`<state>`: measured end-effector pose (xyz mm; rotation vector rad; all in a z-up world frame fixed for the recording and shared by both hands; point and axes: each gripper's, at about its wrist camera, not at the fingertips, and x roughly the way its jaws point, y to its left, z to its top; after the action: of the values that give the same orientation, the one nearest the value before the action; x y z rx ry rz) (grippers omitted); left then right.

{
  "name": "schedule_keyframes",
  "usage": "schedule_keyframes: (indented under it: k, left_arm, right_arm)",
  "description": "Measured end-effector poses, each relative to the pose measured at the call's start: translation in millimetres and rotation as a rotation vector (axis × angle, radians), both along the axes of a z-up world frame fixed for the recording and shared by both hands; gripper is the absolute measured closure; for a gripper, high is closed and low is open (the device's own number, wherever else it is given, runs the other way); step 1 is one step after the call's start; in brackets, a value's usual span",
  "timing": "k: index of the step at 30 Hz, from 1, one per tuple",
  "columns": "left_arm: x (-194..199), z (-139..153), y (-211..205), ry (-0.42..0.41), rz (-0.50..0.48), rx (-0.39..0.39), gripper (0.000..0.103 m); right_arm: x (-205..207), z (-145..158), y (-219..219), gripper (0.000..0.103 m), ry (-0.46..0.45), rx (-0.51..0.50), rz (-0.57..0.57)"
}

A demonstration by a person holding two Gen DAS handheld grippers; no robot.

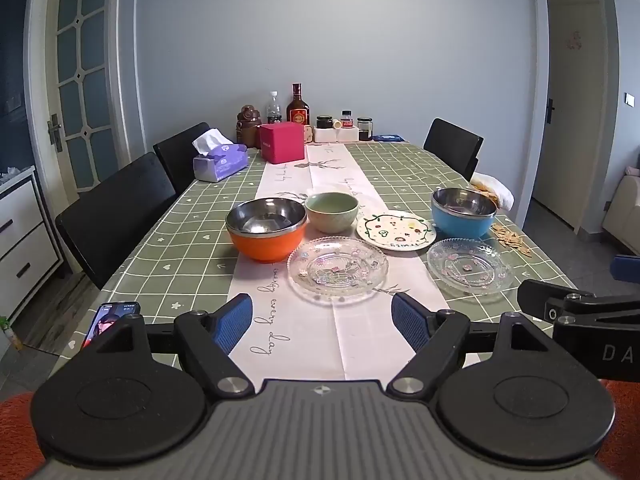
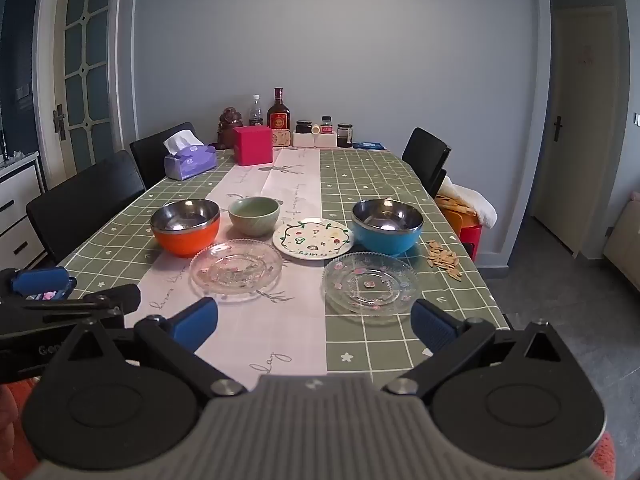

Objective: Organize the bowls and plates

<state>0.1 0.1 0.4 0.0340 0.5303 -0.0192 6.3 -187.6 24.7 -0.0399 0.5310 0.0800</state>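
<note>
Left tool [image 1: 322, 326]: jaws spread wide, nothing between them; it hovers over the pink runner at the near edge of the surface [image 1: 160, 264].
Right tool [image 2: 314, 326]: jaws spread wide, nothing between them; it hovers near the same edge, just beside the left tool.
Left glass plate [image 1: 338, 271]: on the runner, straight ahead of the left tool.
Right glass plate [image 2: 370, 283]: on the green check cloth, straight ahead of the right tool.
Painted plate [image 1: 396, 230]: behind and between the two glass plates.
Orange bowl [image 1: 266, 229]: steel-lined, just left of the left glass plate.
Green bowl [image 1: 331, 212]: beside the orange bowl, farther back.
Blue bowl [image 2: 387, 226]: steel-lined, behind the right glass plate, just right of the painted plate.
Seeds [image 2: 443, 259]: scattered right of the blue bowl.
Far end: tissue box [image 1: 220, 162], red box [image 1: 281, 147], bottles and jars against the wall.
Phone [image 1: 110, 320]: at the near left edge.
</note>
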Motion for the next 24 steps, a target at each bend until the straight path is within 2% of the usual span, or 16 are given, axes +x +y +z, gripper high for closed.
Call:
schedule_keyframes:
  k: [10,24]
  left_arm:
    - [-0.2,2.8,2.4,-0.007,-0.007,-0.014,0.017]
    - [-4.9,7.7,3.7,-0.033,-0.016,-0.005,0.017]
  right_arm:
    - [3.8,-0.8,-2.6,0.003,0.01,0.013,0.003]
    - [-1.5,-1.8,-1.8,0.003,-0.01,0.03,-0.009]
